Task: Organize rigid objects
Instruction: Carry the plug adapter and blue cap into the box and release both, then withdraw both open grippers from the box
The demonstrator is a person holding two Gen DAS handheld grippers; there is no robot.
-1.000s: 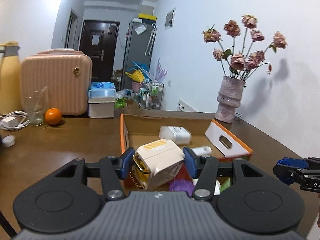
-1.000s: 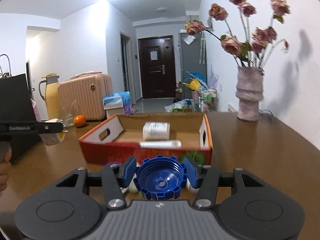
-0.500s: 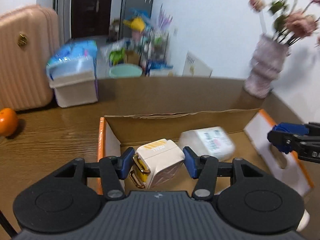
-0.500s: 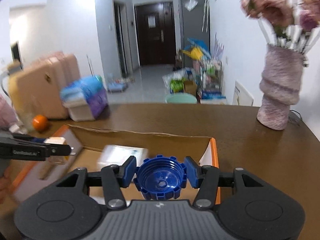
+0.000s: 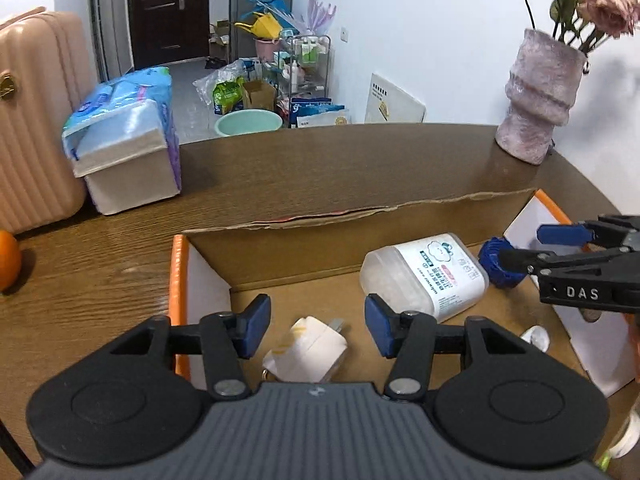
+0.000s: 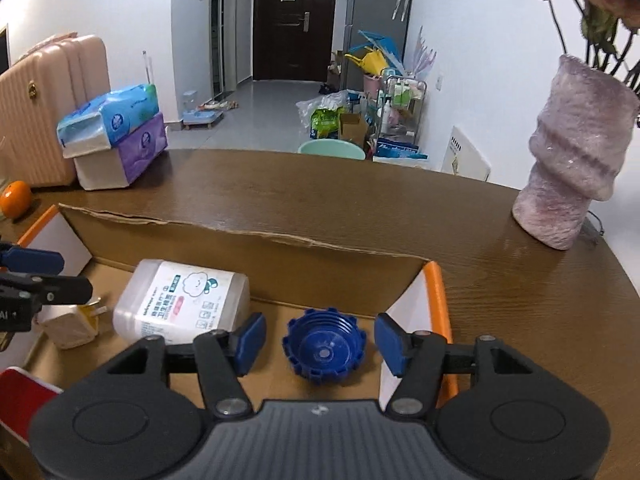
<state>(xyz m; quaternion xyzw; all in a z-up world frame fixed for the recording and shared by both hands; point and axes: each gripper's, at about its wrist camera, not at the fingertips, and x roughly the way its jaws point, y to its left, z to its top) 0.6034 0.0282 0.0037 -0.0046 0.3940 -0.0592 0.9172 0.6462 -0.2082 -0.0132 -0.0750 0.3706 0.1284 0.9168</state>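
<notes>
An open cardboard box (image 5: 178, 280) with an orange rim lies on the brown table. My left gripper (image 5: 316, 330) hovers over its left end, open. The white and yellow plug adapter (image 5: 308, 354) is below the jaws, blurred, clear of both pads. The right wrist view shows it on the box floor (image 6: 70, 326) under the left gripper (image 6: 56, 274). My right gripper (image 6: 322, 342) is over the right end and its jaws are opening. The blue bottle cap (image 6: 324, 350) lies hollow side up between them with a gap on each side. A white swab container (image 6: 180, 300) lies between the two.
A pink vase (image 5: 540, 96) with dried roses stands behind the box at the right. Tissue packs (image 5: 124, 136), a pink suitcase (image 5: 32, 120) and an orange (image 5: 8, 260) sit at the back left. A small white item (image 5: 534, 338) lies in the box near its right wall.
Both grippers moved forward and tipped down over the box. The adapter has left the left jaws and the blue cap has left the right jaws, which have widened.
</notes>
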